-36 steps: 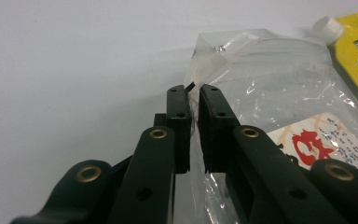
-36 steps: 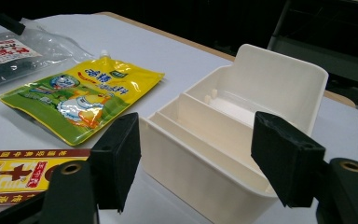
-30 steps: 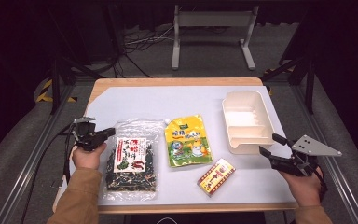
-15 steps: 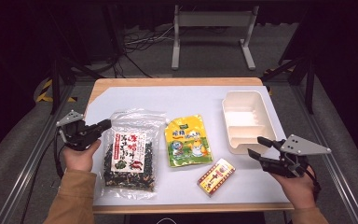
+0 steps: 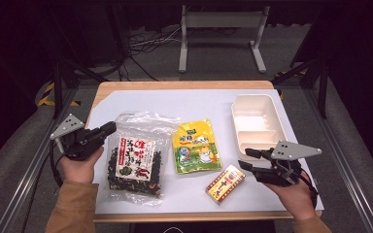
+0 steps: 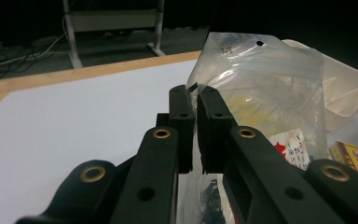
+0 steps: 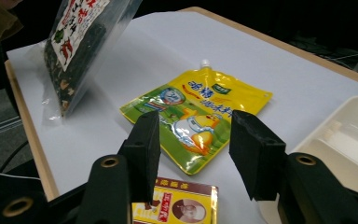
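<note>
Right gripper: near right edge of table, above the box; jaws half apart, have just been closing, nothing between the pads.
Box: yellow and red, flat on table, just left of right gripper.
Left gripper: near left, jaws clamped on the clear edge of the bag.
Bag: clear, dark contents, red-and-white label; left side tilted up off table.
Pouch: yellow, flat, mid-table, between bag and tray.
Tray: cream, two compartments, far right.
Table: white sheet over wood.
</note>
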The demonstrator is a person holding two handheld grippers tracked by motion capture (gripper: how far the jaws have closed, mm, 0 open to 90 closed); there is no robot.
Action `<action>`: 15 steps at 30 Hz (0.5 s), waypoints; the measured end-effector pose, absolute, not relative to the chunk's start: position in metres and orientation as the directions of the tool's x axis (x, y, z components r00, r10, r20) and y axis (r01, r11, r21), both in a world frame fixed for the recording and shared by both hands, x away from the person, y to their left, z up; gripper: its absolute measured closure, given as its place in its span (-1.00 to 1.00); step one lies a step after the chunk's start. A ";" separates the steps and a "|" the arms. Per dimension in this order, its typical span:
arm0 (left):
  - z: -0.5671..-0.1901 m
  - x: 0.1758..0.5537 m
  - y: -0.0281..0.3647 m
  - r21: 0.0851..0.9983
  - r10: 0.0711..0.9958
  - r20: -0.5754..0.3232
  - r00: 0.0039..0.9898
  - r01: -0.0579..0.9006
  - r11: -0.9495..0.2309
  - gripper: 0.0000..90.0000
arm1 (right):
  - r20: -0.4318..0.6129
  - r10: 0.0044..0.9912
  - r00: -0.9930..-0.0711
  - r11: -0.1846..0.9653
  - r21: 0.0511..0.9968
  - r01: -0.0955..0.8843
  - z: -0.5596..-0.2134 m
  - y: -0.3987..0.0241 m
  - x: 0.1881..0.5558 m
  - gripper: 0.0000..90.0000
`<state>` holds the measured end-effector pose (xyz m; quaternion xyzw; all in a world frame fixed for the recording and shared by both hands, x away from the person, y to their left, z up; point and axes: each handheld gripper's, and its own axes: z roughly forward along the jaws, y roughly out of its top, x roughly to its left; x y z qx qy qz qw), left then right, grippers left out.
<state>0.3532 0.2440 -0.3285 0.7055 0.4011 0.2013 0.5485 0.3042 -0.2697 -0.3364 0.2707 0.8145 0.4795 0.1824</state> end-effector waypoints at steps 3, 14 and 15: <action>-0.326 0.350 0.242 0.940 0.777 -0.151 0.612 0.332 -0.078 0.91 | -0.031 0.597 -0.802 0.400 0.877 0.265 -0.333 -0.261 0.306 0.17; -0.319 0.337 0.244 0.952 0.746 -0.147 0.649 0.298 -0.072 0.91 | 0.001 0.521 -0.854 0.395 0.886 0.242 -0.309 -0.223 0.322 -0.02; -0.319 0.336 0.244 0.952 0.744 -0.148 0.652 0.296 -0.070 0.90 | 0.002 0.515 -0.857 0.399 0.885 0.242 -0.308 -0.220 0.324 -0.03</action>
